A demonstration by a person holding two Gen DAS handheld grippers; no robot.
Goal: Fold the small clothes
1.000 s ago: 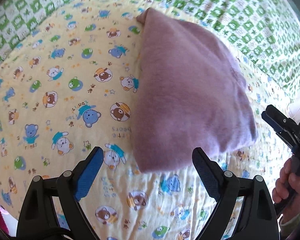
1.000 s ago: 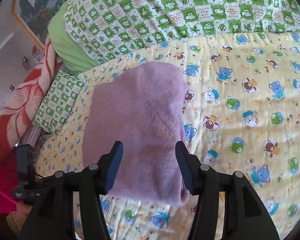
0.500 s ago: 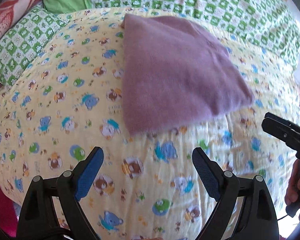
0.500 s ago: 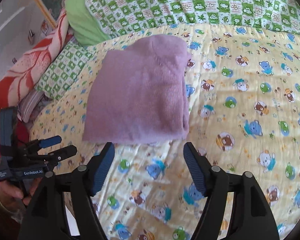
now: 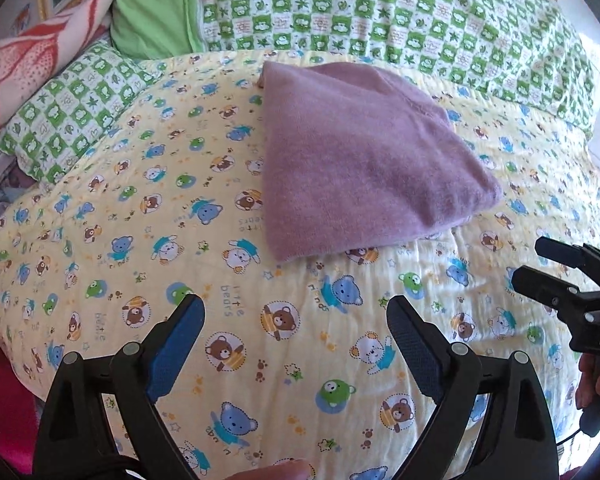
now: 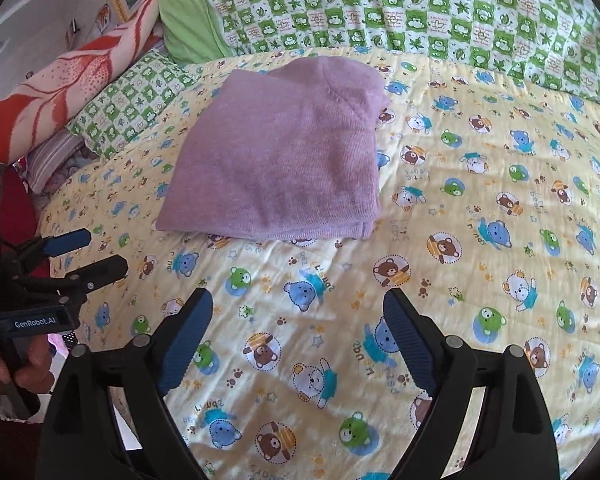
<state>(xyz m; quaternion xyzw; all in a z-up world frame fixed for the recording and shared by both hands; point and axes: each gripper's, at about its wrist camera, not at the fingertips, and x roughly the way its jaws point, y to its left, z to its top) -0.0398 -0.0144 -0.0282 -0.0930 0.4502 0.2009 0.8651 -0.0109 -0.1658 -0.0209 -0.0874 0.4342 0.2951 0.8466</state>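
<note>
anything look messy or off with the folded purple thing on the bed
Nothing stands out. The purple garment lies folded flat on the yellow bear-print quilt, with only a lower layer peeking out at its near right corner. Both grippers are clear of it, with nothing between their fingers.

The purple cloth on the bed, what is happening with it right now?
A person holds a gripper in each hand above a bed with a yellow bear-print quilt. The purple garment lies folded flat on the quilt, and nothing touches it. The left gripper has its jaws wide apart and empty. The right gripper is opening its jaws, with only quilt between them. The folding of this piece looks finished.
</note>
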